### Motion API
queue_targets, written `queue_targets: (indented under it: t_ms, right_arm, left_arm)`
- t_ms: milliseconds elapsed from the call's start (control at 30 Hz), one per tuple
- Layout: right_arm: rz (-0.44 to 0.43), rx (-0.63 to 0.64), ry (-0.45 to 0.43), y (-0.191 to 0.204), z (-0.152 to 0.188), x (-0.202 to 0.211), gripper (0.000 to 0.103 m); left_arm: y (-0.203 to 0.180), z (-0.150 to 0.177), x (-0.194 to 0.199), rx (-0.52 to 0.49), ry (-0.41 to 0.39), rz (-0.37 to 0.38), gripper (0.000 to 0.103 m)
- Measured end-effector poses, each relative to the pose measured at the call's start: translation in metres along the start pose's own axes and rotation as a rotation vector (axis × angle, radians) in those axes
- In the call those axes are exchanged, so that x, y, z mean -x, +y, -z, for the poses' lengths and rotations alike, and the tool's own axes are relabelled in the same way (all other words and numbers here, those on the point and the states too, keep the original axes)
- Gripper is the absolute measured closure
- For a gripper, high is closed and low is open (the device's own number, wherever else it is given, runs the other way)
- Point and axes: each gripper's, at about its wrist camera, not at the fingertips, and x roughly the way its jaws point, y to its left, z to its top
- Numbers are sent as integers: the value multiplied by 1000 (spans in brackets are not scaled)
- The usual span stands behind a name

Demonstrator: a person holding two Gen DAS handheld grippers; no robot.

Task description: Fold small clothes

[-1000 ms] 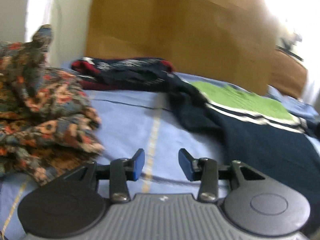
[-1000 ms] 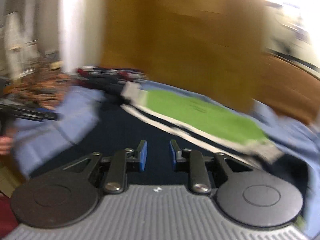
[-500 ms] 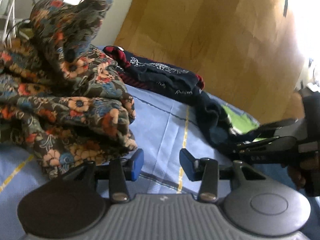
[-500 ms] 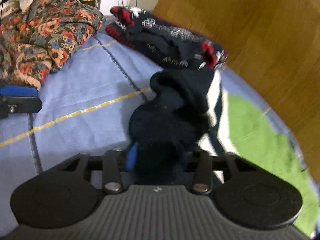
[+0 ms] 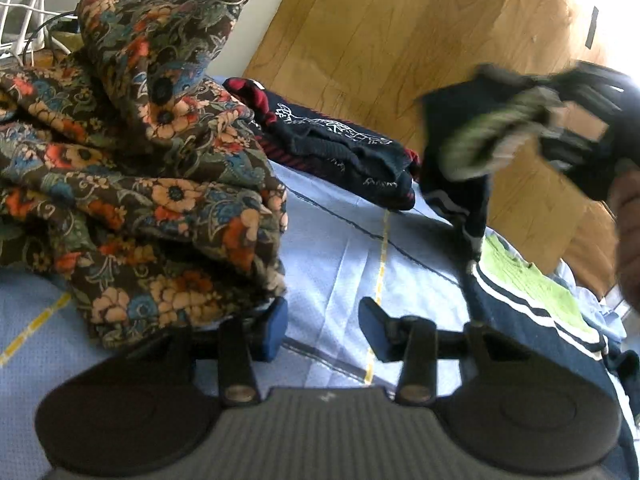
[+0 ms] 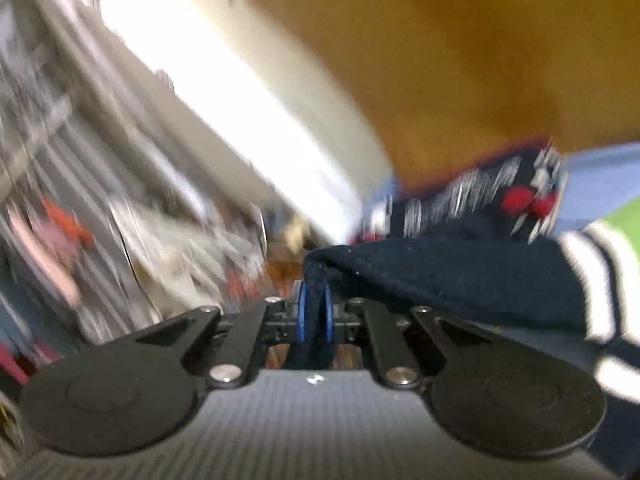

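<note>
1. While the right gripper [image 6: 315, 312] is pinching a dark navy fold between its blue pads, the navy garment [image 6: 460, 276] is trailing off to the right in its own blurred view, white stripes and a green panel showing at the far edge.
2. Seen from the left wrist, that same gripper [image 5: 560, 120] is holding the cloth up off the bed at the upper right, and the garment is hanging down to where its striped lower part [image 5: 532, 320] is lying on the blue bedsheet [image 5: 340, 248].
3. Low over the sheet, the left gripper [image 5: 322, 330] is standing part open with nothing between its pads, its left pad just beside the hem of the floral fabric pile [image 5: 140, 184].
4. A bare strip of sheet is running between the floral pile's edge and the garment's left edge.
5. Farther back, a dark folded piece with red trim [image 5: 340, 144] is sitting against the wooden board [image 5: 400, 40].
</note>
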Motion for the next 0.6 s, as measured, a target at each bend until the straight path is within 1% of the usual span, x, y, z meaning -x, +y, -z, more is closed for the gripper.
queue_targets:
  t_ms: [100,167,200,267,300,333,367,400,433,467,500,567,600]
  right_arm:
    - [-6,-105,-186,-30,-16,67,91]
    - [3,-209,-332,-62,-15,115,90]
    - [30,-265,-398,-79,-9,143,90]
    - [98,-350,-499,-110,10,193,88]
    - [152,-397,-540,-126,22,216,86]
    - [222,-449,-571,-139,36,235,78]
    - [294,-514,-586,-151,50,252,64]
    - [346,-593,-579,-164,65,266,30]
    - [366,-657,-570,-175,78,277,24]
    - [355,-693,-566,-182,91,287,25]
    - [343,-701,-564,-184,102,295,26]
    - [364,-678,-579,-181,115,311,26]
    - [378,-648,-582,-176,121,306,26]
  left_arm:
    - [-3,-2,-3,-4,6,0,60]
    - [-6,-2,-6,-14,6,3,59]
    - [-6,-4,-8,-19,7,8,58]
    - [-7,-4,-9,-28,8,18,58]
    - [-9,-5,-7,-38,11,29,57]
    - [-13,-6,-8,-54,17,42,56]
    - [-17,-5,-7,-72,26,59,55]
    - [-23,-4,-8,-90,43,90,54]
    - [-30,-2,-8,-109,65,126,54]
    - [-39,2,-9,-138,90,162,53]
    - [-47,6,-9,-173,110,187,53]
    - [-66,18,-7,-255,140,213,53]
    - [-75,24,-5,-294,154,219,53]
